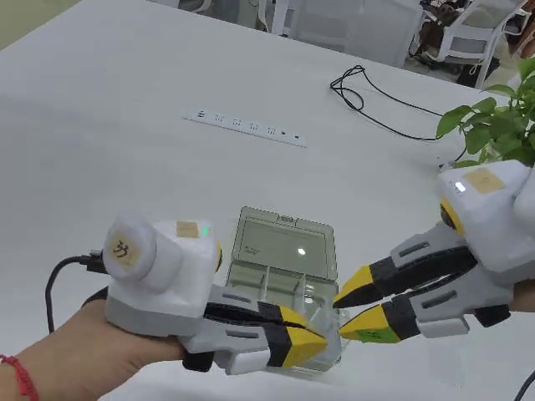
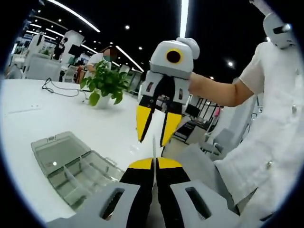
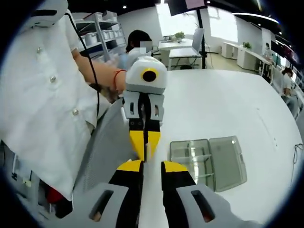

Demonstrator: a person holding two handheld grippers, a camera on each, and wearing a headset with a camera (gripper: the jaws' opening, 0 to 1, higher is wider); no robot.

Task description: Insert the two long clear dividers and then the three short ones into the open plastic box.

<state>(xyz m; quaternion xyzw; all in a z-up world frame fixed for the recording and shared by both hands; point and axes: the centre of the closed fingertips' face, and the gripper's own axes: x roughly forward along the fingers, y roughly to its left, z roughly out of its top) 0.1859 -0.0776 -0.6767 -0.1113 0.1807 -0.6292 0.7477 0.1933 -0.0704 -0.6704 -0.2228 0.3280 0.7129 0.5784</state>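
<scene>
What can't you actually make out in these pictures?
Head view: front compartments of the box, hidden behind the left gripper and right gripper.
Left gripper view: the clear divider in its jaws is edge-on; long or short, unclear.
Head view: the power strip markings, too small.

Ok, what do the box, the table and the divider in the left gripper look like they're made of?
Box: clear glossy plastic, seemingly rigid; its inside shows through and a light glints on the lid. Table: smooth white, satin, perhaps laminate. Divider in the left gripper: thin clear sheet seen edge-on, likely the same plastic.
</scene>
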